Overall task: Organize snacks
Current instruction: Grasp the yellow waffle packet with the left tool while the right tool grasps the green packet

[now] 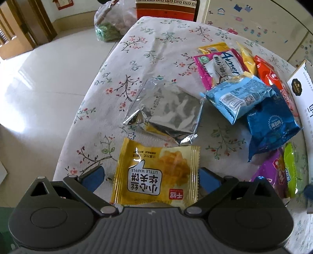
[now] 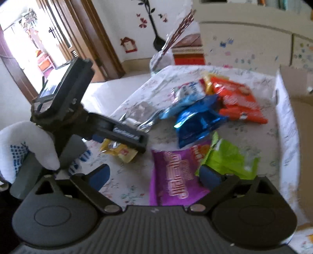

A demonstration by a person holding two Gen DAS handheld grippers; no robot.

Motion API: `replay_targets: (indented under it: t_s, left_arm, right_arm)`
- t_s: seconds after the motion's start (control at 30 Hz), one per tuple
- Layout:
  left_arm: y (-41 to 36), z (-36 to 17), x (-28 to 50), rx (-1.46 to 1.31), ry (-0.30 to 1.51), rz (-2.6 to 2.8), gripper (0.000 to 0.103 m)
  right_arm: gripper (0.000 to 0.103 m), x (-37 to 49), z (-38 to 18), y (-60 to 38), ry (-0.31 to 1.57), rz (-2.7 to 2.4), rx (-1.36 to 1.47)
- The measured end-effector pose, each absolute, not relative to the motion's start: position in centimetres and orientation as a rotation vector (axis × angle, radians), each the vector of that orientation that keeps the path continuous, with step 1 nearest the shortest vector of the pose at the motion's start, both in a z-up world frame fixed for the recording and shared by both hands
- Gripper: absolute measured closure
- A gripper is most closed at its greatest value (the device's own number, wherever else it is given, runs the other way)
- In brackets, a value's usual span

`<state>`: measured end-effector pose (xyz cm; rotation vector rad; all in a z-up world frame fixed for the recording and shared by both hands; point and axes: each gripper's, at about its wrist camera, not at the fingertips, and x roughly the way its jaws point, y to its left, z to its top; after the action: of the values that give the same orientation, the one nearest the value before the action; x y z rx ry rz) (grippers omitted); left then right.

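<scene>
A yellow waffle packet [image 1: 156, 175] lies on the floral tablecloth [image 1: 137, 58] between the fingers of my open left gripper [image 1: 151, 175], which stand apart from it on both sides. A silver foil packet [image 1: 168, 111] lies just beyond. A pile of packets sits to the right: pink-white [image 1: 217, 66], light blue [image 1: 236, 97], dark blue [image 1: 272, 129], orange [image 1: 270, 76]. My right gripper [image 2: 154, 175] is open over a purple packet [image 2: 176, 181], beside a green packet [image 2: 230, 156]. The left gripper [image 2: 125, 136] shows over the yellow packet [image 2: 119, 151].
A white cardboard box [image 2: 289, 121] stands at the table's right side; its white side also shows in the left wrist view [image 1: 303, 91]. A plastic bag [image 1: 111, 21] and a red-brown box [image 1: 166, 9] stand beyond the far edge. The table's left edge drops to the tiled floor [image 1: 49, 78].
</scene>
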<state>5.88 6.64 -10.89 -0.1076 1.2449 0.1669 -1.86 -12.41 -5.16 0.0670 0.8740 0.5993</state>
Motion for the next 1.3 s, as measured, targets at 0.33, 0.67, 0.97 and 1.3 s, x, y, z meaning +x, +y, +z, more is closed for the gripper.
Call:
replay_targets:
  t_s: [0.33, 0.67, 0.97, 1.3]
  left_arm:
    - [7.1, -11.0, 5.9, -0.131, 1.243, 0.162, 0.0]
    - [8.4, -10.6, 5.0, -0.124, 1.224, 0.21, 0.0]
    - [7.5, -11.0, 5.4, -0.154, 1.231, 0.19, 0.0]
    - [7.1, -10.8, 4.5, -0.143, 1.196, 0.171, 0.0]
  right_arm:
    - [0.004, 0.5, -7.7, -13.4, 0.946, 0.386, 0.133]
    - [0.005, -0.9, -6.8, -11.8, 0.971, 0.65, 0.165]
    - [0.004, 0.2, -8.2, -12.3, 0.931, 0.53, 0.032]
    - [0.011, -0.1, -9.1, -12.1, 0.949, 0.536, 0.006]
